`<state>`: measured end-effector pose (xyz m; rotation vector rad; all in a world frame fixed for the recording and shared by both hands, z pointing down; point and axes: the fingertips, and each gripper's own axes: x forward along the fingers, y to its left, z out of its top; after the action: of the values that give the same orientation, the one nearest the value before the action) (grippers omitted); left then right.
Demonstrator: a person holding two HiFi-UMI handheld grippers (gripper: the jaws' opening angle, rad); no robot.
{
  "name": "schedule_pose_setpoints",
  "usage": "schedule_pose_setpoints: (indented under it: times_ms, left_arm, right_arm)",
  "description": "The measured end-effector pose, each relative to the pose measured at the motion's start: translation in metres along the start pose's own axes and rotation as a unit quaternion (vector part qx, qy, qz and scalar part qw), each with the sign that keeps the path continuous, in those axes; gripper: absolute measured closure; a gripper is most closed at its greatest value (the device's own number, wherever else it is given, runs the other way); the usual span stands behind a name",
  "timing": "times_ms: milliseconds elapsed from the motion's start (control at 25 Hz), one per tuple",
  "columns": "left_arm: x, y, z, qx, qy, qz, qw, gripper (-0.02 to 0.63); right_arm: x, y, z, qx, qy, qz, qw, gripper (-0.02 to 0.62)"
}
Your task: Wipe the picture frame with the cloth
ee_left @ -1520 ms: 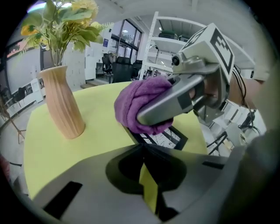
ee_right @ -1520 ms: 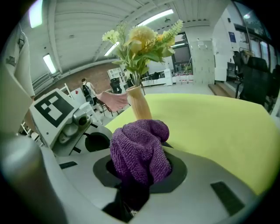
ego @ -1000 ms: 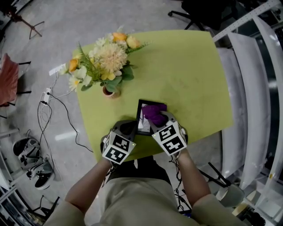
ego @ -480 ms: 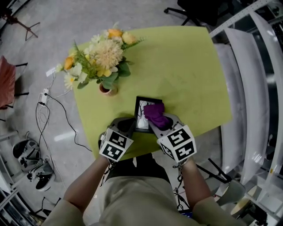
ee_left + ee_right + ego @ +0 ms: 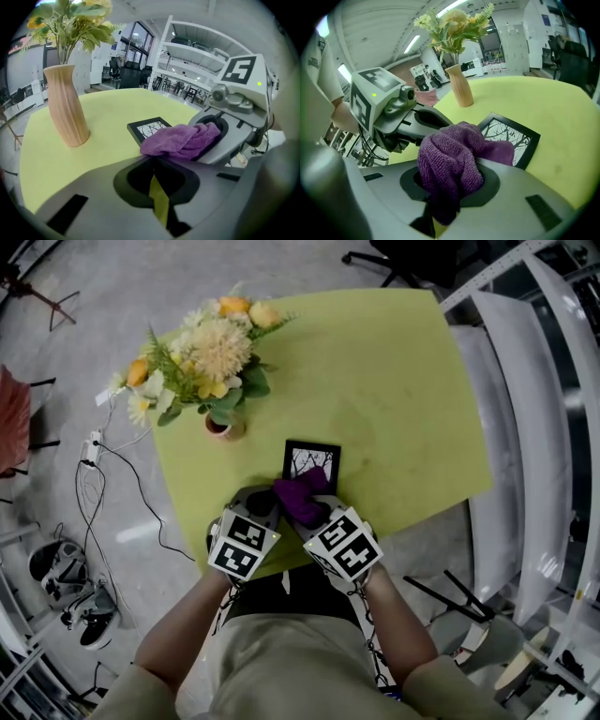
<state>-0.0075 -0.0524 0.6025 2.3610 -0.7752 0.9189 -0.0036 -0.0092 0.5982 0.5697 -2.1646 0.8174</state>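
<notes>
**Surface:** yellow-green table top (image 5: 403,381). Person stands at its near edge w/ both grippers over the near-centre area.

**Item 1:** black rectangular picture frame (image 5: 312,459) (image 5: 146,128) (image 5: 513,137). Lies flat on table, near-centre, to the right of and nearer than the vase, clear of it. Bare-branch print shows in the uncovered far part.

**Item 2:** purple terry cloth (image 5: 300,499) (image 5: 180,139) (image 5: 447,159). Bunched into a wad that rests on the frame's near edge and covers the near part of the picture.

**Right gripper** (image 5: 309,514) (image 5: 452,185): jaws clamped on the cloth. The wad bulges up betw. and over them, so the tips themselves are covered. Pos. at the frame's near edge.

**Left gripper** (image 5: 265,498) (image 5: 156,164): jaws together, only a thin slit betw. them w/ table colour showing through; nothing held. Tips sit at the frame's near-left corner, directly beside the cloth, whose edge overlaps them in the left gripper view. Contact w/ frame: not determinable.

The two grippers are side by side, close together, left one just to the left of the cloth.

**Other obs.:** tan ribbed vase (image 5: 65,105) (image 5: 459,87) upright at far-left of the frame, carrying a cream, yellow and orange flower bunch (image 5: 202,352). White power strip w/ cables (image 5: 94,442) on the floor left of the table.
</notes>
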Motion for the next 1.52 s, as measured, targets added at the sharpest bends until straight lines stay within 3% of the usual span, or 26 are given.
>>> schedule_pose_setpoints:
  times_ms: [440,760,960,1200,1360,1520]
  left_arm:
    - [0.0,0.0,-0.002,0.024,0.016,0.0,0.9996,0.598]
    - [-0.011,0.001,0.002,0.004,0.025,0.021,0.9994,0.598]
    - [-0.042,-0.006,0.039,0.023,-0.019,0.031,0.9991,0.598]
    - [-0.1,-0.02,0.104,0.03,-0.094,0.022,0.9949,0.598]
    - [-0.153,-0.03,0.157,0.047,-0.154,0.029,0.9866,0.598]
    - [-0.21,-0.044,0.206,0.069,-0.222,0.042,0.9717,0.598]
  right_arm:
    - [-0.048,-0.033,-0.05,0.026,0.031,-0.101,0.994,0.491]
    - [-0.119,-0.061,-0.026,0.046,-0.044,-0.195,0.979,0.496]
    - [-0.177,-0.062,0.02,0.063,-0.144,-0.208,0.966,0.497]
    - [-0.251,-0.04,0.084,0.051,-0.256,-0.22,0.94,0.497]
    - [-0.296,-0.016,0.122,0.018,-0.314,-0.231,0.921,0.497]
    - [-0.337,0.013,0.149,-0.011,-0.371,-0.235,0.898,0.495]
